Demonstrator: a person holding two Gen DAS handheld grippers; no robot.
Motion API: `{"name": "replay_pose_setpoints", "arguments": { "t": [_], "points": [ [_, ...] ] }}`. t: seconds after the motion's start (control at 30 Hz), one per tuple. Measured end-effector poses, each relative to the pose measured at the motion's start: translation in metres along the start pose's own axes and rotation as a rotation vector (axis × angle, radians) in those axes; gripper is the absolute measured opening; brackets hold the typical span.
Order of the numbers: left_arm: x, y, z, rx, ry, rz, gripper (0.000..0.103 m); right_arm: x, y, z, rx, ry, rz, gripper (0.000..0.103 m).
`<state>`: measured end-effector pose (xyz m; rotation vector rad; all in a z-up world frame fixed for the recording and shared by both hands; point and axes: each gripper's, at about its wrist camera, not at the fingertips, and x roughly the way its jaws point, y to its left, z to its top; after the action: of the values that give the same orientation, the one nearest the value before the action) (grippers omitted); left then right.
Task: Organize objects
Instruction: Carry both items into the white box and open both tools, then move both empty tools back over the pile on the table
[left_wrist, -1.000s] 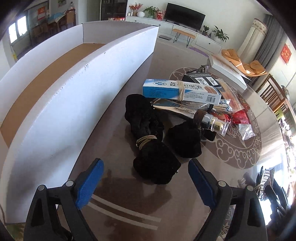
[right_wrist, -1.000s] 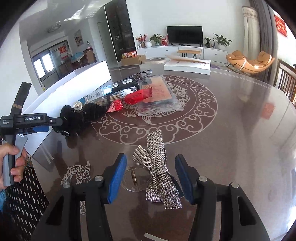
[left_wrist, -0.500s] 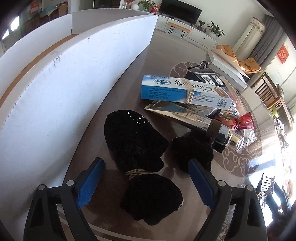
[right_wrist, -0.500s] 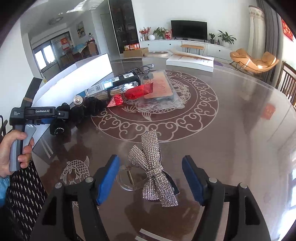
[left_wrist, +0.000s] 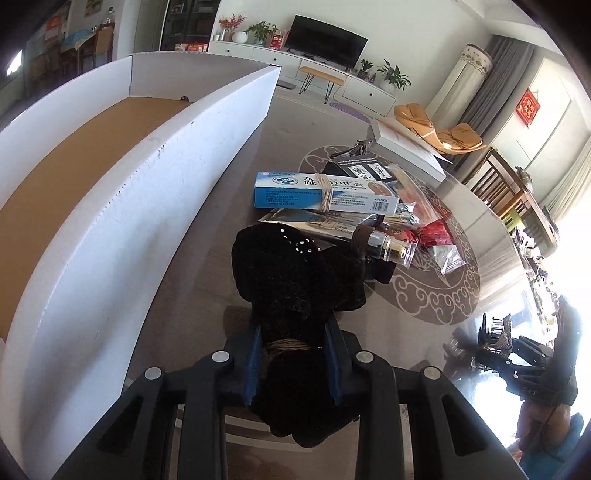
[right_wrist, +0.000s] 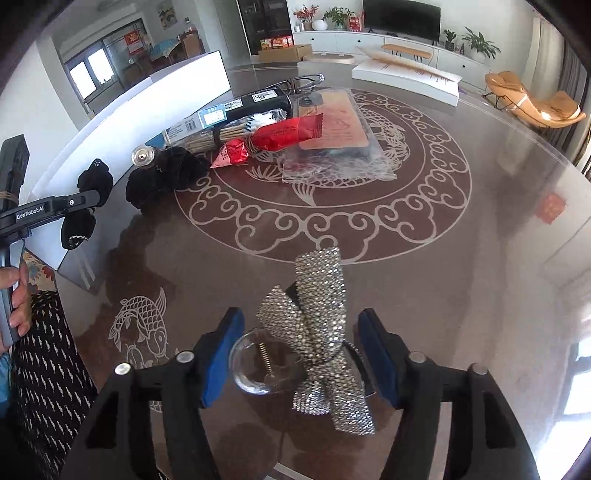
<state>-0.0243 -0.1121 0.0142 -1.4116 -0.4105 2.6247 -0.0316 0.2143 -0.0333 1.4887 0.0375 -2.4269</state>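
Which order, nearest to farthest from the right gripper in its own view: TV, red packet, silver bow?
1. Silver bow, between the right gripper fingers.
2. Red packet, mid-table, left of centre.
3. TV, back wall.

Sunlit lounge: television (left_wrist: 327, 37), orange rocking chair (right_wrist: 535, 101)

"apenxia" on box (left_wrist: 325, 192) (blue-white)

The left wrist camera looks down along its gripper, very close to a black cloth bundle (left_wrist: 291, 295) beside a white box (left_wrist: 147, 206). The right wrist camera looks down at the table (right_wrist: 461, 280) from farther along. Both see the same pile of packets (right_wrist: 280, 133).
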Motion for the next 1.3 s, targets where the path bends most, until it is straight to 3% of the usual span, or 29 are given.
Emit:
{"name": "replay_pose_setpoints", "arguments": {
  "t": [0.17,0.37,0.5,0.7,0.8,0.83,0.87,0.93,1.03,1.2,1.3],
  "points": [
    [-0.042,0.005,0.002,-0.012,-0.066,-0.048,0.029,-0.022,0.003,0.005,0.007,-0.018,-0.012,0.051],
    [-0.113,0.036,0.041,-0.033,-0.19,-0.053,0.029,-0.062,0.059,0.069,-0.013,-0.142,0.162,0.051],
    [-0.142,0.087,0.067,-0.075,-0.228,0.051,0.029,-0.073,0.14,0.129,-0.08,-0.208,0.336,0.051],
    [-0.122,0.164,0.079,-0.17,-0.133,0.197,0.03,-0.042,0.276,0.199,-0.149,-0.209,0.566,0.051],
    [-0.102,0.186,0.073,-0.195,-0.068,0.292,0.043,-0.002,0.324,0.211,-0.144,-0.141,0.616,0.053],
    [-0.097,0.19,0.071,-0.203,-0.055,0.32,0.061,0.011,0.333,0.212,-0.131,-0.117,0.624,0.056],
    [-0.094,0.193,0.069,-0.21,-0.055,0.346,0.076,0.021,0.339,0.212,-0.115,-0.098,0.619,0.062],
    [-0.097,0.193,0.064,-0.214,-0.088,0.365,0.078,0.032,0.339,0.209,-0.082,-0.088,0.617,0.067],
    [-0.109,0.181,0.053,-0.216,-0.149,0.327,0.079,0.028,0.316,0.197,-0.056,-0.131,0.591,0.084],
    [-0.123,0.105,0.038,-0.108,-0.227,0.184,0.079,0.008,0.236,0.156,-0.052,-0.266,0.364,0.103],
    [-0.11,0.036,0.024,0.007,-0.209,0.059,0.089,0.007,0.176,0.119,-0.024,-0.303,0.161,0.103]
  ]
}}
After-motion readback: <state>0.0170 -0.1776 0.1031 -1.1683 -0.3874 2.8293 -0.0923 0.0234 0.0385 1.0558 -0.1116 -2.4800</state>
